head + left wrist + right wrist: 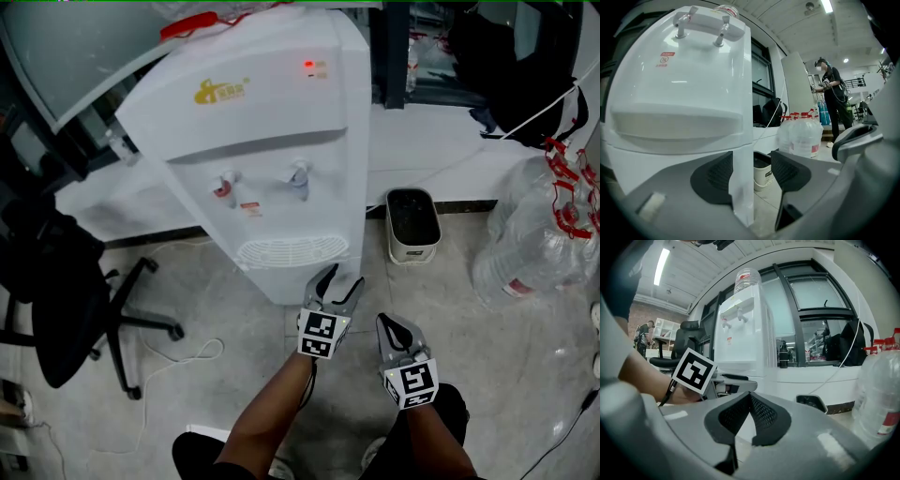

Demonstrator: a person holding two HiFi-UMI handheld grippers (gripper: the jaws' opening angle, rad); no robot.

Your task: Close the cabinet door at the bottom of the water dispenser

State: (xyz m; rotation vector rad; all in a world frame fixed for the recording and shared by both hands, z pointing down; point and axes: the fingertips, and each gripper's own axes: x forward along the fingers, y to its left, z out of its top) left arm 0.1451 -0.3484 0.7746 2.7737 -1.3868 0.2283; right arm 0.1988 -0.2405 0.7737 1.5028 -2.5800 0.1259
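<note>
White water dispenser [272,141] stands against a pale ledge under the windows, its taps facing the person, with clear water bottles [534,234] and a small dark-lined bin [412,225] on the grey floor to its right. Its cabinet door [741,187] is at the foot of the machine, and the door's right-hand edge stands between the widely parted jaws of the left gripper [339,279], the right pad clear of it; whether the door sits flush I cannot tell. Just behind and to the right, the right gripper [389,326] hangs with its jaws pressed together on nothing.
</note>
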